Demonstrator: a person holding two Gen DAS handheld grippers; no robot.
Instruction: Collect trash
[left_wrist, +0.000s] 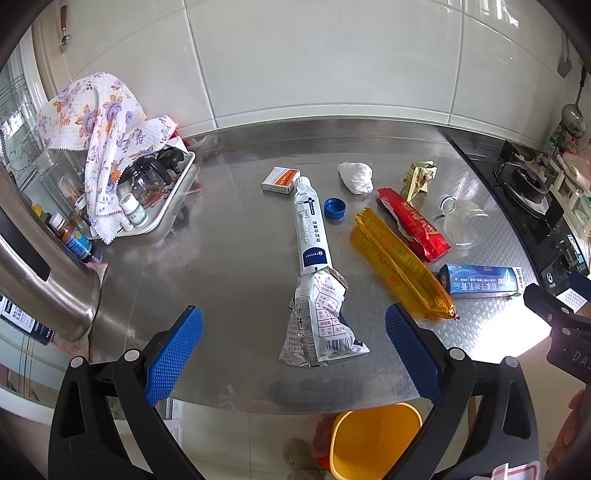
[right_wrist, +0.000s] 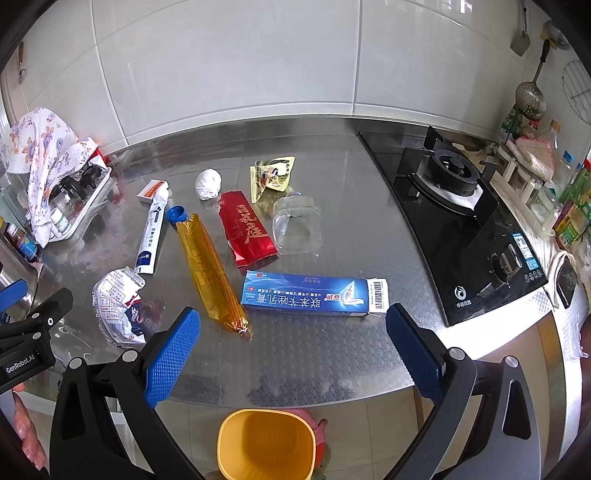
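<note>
Trash lies on the steel counter (left_wrist: 229, 258): a crumpled silver packet (left_wrist: 321, 325), a white tube (left_wrist: 310, 225), a blue cap (left_wrist: 335, 207), an orange wrapper (left_wrist: 399, 262), a red packet (left_wrist: 413, 225), a blue toothpaste box (right_wrist: 314, 293), a clear bottle (right_wrist: 295, 223), a white paper ball (right_wrist: 208, 183), a yellow wrapper (right_wrist: 271, 176) and a small box (left_wrist: 280, 180). My left gripper (left_wrist: 293, 350) is open over the silver packet. My right gripper (right_wrist: 291, 350) is open just before the toothpaste box. A yellow bin (right_wrist: 266, 445) stands on the floor below the counter's front edge.
A white tray (left_wrist: 173, 199) with a glass pot, bottles and a floral cloth (left_wrist: 99, 122) sits at the left. A steel kettle (left_wrist: 40, 273) is at the near left. A black gas hob (right_wrist: 465, 221) fills the right, with jars and utensils beyond.
</note>
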